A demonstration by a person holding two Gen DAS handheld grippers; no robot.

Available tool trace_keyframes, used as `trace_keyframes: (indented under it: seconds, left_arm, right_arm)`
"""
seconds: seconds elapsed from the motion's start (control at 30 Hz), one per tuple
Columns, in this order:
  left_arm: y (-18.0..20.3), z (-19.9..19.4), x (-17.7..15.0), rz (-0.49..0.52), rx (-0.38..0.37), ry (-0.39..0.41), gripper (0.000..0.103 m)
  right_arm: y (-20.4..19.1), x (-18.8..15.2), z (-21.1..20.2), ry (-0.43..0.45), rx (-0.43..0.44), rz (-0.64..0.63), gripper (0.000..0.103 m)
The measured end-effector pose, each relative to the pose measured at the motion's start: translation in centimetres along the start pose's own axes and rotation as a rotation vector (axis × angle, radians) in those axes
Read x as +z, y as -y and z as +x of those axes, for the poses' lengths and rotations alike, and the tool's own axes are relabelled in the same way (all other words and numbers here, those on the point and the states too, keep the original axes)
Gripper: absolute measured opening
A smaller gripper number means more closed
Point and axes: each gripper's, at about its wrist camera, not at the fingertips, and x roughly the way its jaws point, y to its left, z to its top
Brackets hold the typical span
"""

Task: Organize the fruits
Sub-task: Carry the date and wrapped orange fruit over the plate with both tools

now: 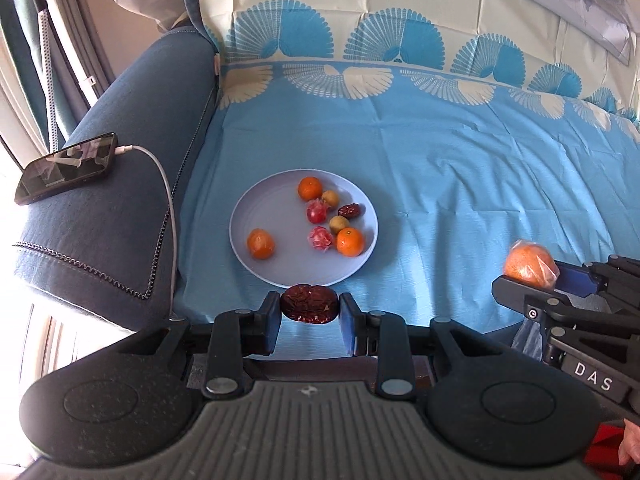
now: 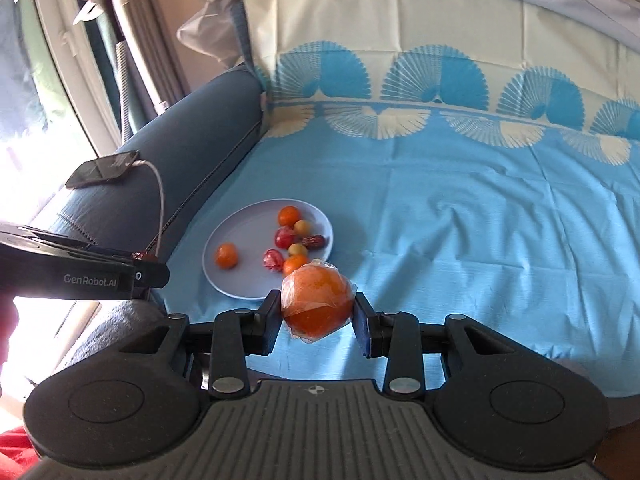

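Closest to me, my left gripper [image 1: 310, 312] is clenched on a dried red date [image 1: 308, 305], dark and wrinkled with a glossy skin, pinched end to end between the two pads and held above the near edge of the blue cloth [image 1: 440, 184]. My right gripper [image 2: 317, 312] is clamped on a wrapped orange [image 2: 316, 303], round and bright, its clear plastic film crinkled and bunched at the bottom and sides; from the left camera I see it off to the right, well apart from the date. Just beyond both grippers sits a pale lilac plate [image 1: 248, 216] on the cloth, near the left side of the seat. On it I count three small oranges [image 1: 260, 243], one alone toward the left and two among the cluster on the right, two red fruits in clear wrap [image 1: 319, 238], two small yellowish round fruits [image 1: 339, 224] and another dark date [image 1: 351, 211] at the right rim. Left of the plate rises a dark blue armrest [image 1: 120, 184], with a phone [image 1: 66, 168] lying on top, a white cable [image 1: 164, 184] plugged into it and trailing down. Farthest back, the cloth climbs the backrest with a fan pattern in blue and cream.
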Motion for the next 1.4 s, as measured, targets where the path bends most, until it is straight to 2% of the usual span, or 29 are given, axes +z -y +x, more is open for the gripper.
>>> trace_keyframes:
  seconds: [0.23, 0.47, 0.83, 1.13, 1.4]
  left_arm:
    - [-1.4, -1.2, -0.3, -0.048, -0.022, 0.041, 0.034]
    - [-1.7, -1.2, -0.1, -0.059, -0.042, 0.055, 0.034]
    - [-2.9, 0.1, 0.4, -0.082, -0.035, 0.035, 0.034]
    - [-4.9, 1.5, 2.9, -0.117, -0.009, 0.049, 0.034]
    - [-5.9, 4.2, 5.6, -0.130, 0.000, 0.044, 0.034]
  right_arm:
    - [-2.4, 0.2, -1.2, 0.023, -0.020, -0.083, 0.039]
    - [-2.8, 0.2, -1.6, 0.030, -0.050, -0.103, 0.039]
    - [-2.6, 0.5, -0.4, 0.012, -0.059, -0.105, 0.039]
    - [-2.0, 2.3, 1.7, 0.029, -0.060, -0.057, 0.039]
    - [-2.5, 3.5, 5.0, -0.003, -0.038, -0.052, 0.039]
